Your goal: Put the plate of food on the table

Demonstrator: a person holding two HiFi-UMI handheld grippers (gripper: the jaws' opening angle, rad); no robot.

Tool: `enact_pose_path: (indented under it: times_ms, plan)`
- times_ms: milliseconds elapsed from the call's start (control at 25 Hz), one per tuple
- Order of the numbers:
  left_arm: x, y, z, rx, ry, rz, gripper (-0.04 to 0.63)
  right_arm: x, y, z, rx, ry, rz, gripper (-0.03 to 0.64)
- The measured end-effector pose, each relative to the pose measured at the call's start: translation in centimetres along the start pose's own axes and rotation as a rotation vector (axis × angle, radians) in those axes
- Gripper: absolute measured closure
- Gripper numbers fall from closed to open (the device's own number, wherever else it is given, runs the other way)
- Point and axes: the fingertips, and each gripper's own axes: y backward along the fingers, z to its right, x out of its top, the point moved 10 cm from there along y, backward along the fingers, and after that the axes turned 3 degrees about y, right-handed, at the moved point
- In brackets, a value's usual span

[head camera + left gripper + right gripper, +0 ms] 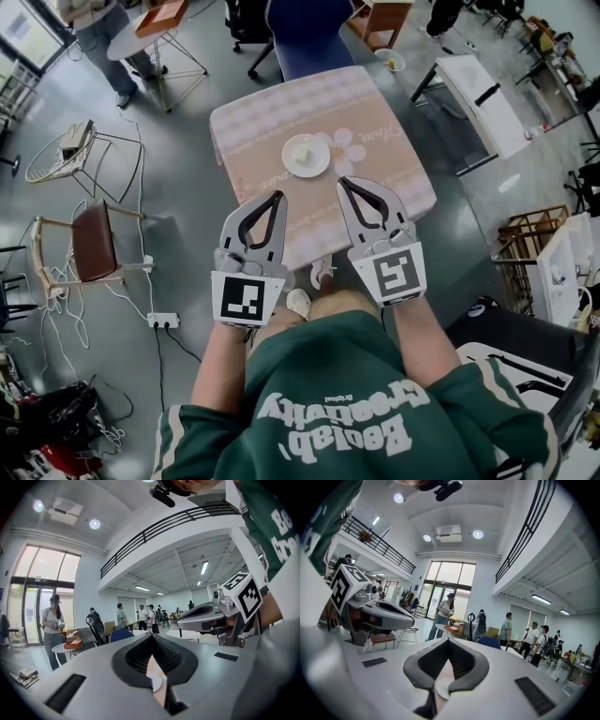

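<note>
Both grippers closed and empty at the near side of the table, with the plate on the cloth just ahead of them.

The left gripper has its jaws pressed together at the tips with nothing between them. In the left gripper view only a white sliver of the plate shows through the loop behind the tips. The grippers cover much of the near edge of the table. The plate is round and white and carries a pale heap of food, too small to identify. It lies flat near the middle of the pink cloth, touching a flower print on its right. The right gripper is closed the same way and holds nothing. The right gripper view also cuts the plate down to a partial disc seen through the jaw loop.
</note>
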Motion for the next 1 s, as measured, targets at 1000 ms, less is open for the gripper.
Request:
enact_pose_path:
  times_ms: [1000]
  plan:
    - [10.3, 2.2, 4.0, -0.002, -0.037, 0.087, 0.586, 8.2, 5.3, 2.9, 0.134, -0.054, 0.162, 0.603]
